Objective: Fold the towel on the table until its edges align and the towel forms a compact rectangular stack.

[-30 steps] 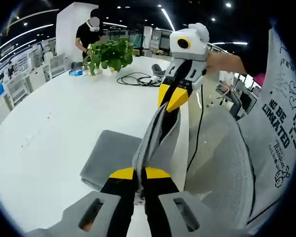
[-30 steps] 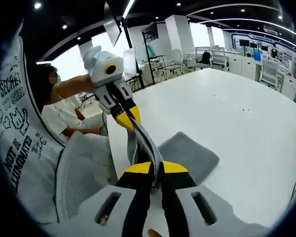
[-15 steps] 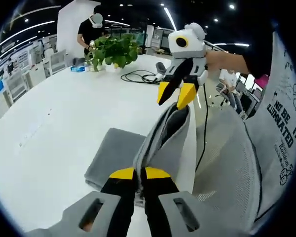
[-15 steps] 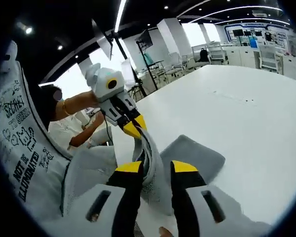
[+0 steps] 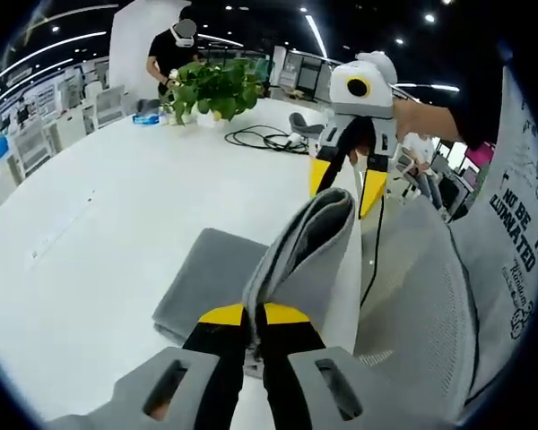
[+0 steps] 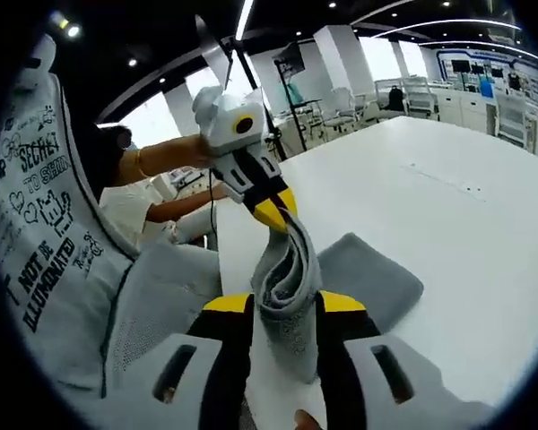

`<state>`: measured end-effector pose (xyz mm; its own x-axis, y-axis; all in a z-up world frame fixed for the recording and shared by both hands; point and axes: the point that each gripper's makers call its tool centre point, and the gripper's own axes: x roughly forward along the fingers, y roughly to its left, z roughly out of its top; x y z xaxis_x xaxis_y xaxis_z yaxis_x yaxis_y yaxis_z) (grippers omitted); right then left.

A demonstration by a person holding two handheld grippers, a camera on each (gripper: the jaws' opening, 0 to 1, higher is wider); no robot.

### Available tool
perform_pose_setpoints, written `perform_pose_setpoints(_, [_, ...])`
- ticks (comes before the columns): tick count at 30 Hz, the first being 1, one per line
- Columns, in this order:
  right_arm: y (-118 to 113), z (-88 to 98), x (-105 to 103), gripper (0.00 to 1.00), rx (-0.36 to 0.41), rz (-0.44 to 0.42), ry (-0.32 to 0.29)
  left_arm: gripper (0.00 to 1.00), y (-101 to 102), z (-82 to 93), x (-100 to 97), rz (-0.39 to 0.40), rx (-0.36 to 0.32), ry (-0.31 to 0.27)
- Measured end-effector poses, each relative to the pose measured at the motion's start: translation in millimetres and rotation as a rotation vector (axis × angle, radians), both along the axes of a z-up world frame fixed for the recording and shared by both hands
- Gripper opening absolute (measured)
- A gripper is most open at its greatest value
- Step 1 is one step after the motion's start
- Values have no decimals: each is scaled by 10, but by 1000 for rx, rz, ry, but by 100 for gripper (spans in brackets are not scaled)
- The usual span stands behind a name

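In the left gripper view, the left claw (image 5: 254, 315) stays pinched on a raised edge of the grey fabric towel (image 5: 291, 260), its yellow-tipped jaws pressed together on the cloth. The towel's lower part lies flat on the white worktop (image 5: 99, 233), and the lifted fold rises toward the right claw (image 5: 345, 184). A second ago that right claw gripped the top of the fold with its tips together; now its yellow jaws stand spread apart, and the fold's rounded upper edge sits just below and between them, loose. Further back on the worktop are a green leafy potted plant (image 5: 213, 88) and a coiled black cable (image 5: 260, 141), with a person in a black top (image 5: 172, 55) standing behind the plant. A white mesh chair back (image 5: 421, 305) stands at the right.

In the right gripper view, the right claw (image 6: 285, 305) is wide, where a second ago it was closed on the cloth; the towel's fold (image 6: 289, 287) stands upright between its jaws, and whether it touches them cannot be told. The left claw (image 6: 276, 209) reaches in from above, tips together on the fold's far end. This view shows the hand and forearm holding the left gripper (image 6: 166, 157) and a white printed garment (image 6: 45, 233) at the left edge.
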<state>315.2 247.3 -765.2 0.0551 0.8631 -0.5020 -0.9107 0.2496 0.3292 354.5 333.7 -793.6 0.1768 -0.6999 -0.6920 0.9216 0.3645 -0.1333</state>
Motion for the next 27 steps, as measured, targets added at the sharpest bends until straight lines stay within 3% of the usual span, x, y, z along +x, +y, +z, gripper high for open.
perform_pose_setpoints(5, [-8, -3, 54, 9, 12, -18, -6, 5, 20, -14, -15, 0, 1, -3])
perform_pose_setpoints(7, [-28, -15, 83, 7, 17, -33, 1, 6, 24, -10, -23, -3, -2, -3])
perform_pose_setpoints(9, [-33, -18, 98, 6, 19, -57, 9, 6, 21, -13, -33, -10, -5, -3])
perform_pose_setpoints(10, [-60, -43, 151, 6, 9, -112, 20, 6, 15, -13, -48, -19, -7, -1])
perform_pose_setpoints(16, [-71, -47, 182, 5, 10, -123, 8, 9, 11, -28, -93, -37, -23, -5])
perform_pose_setpoints(20, [-57, -45, 183, 5, 5, -117, 0, 17, 28, -53, -128, -55, -25, 3])
perform_pose_setpoints(24, [-12, -30, 175, 5, 7, -114, -5, 20, 65, -117, -180, -74, -3, -4])
perform_pose_setpoints(27, [6, -21, 183, 5, 11, -114, -6, 19, 147, -189, -122, -32, 42, -28])
